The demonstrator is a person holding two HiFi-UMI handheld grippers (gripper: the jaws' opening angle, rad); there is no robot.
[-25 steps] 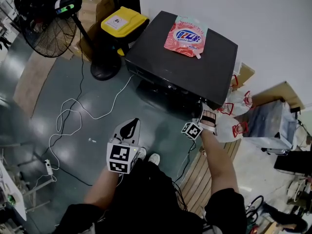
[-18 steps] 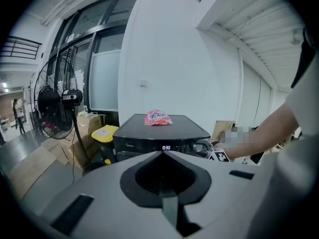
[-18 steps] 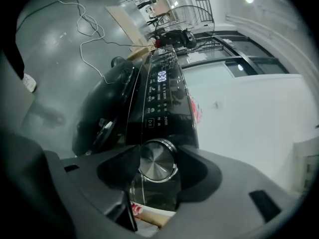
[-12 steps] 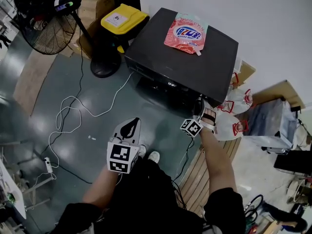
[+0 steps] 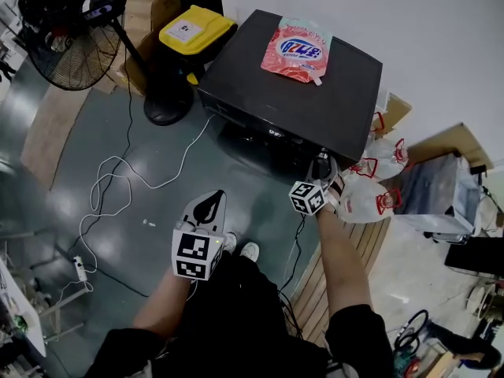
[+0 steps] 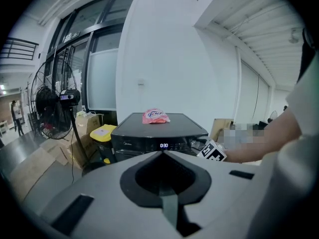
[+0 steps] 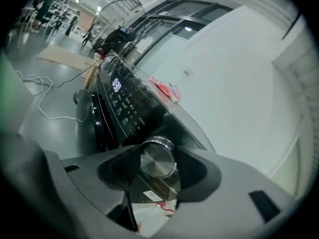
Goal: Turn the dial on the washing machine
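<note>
The black washing machine (image 5: 291, 93) stands against the white wall with a pink detergent pouch (image 5: 295, 50) on its lid. My right gripper (image 5: 321, 168) is at the machine's front right corner and hides the dial in the head view. In the right gripper view the round metal dial (image 7: 158, 157) sits between the jaws of the right gripper (image 7: 157, 152), which press on its two sides. My left gripper (image 5: 213, 198) hangs low near my body, well short of the machine, shut and empty. In the left gripper view the left gripper (image 6: 162, 154) points at the machine's lit display (image 6: 163, 145).
A standing fan (image 5: 71, 30) and a yellow-lidded bin (image 5: 195, 28) are left of the machine. A white cable (image 5: 118, 187) loops over the grey floor. White plastic bags (image 5: 374, 195) with red print lie right of the dial. Wooden boards (image 5: 315, 290) lie on the floor under my right arm.
My right gripper has stayed at the dial, and its marker cube has shifted a little up and left and turned. The left gripper has not moved.
</note>
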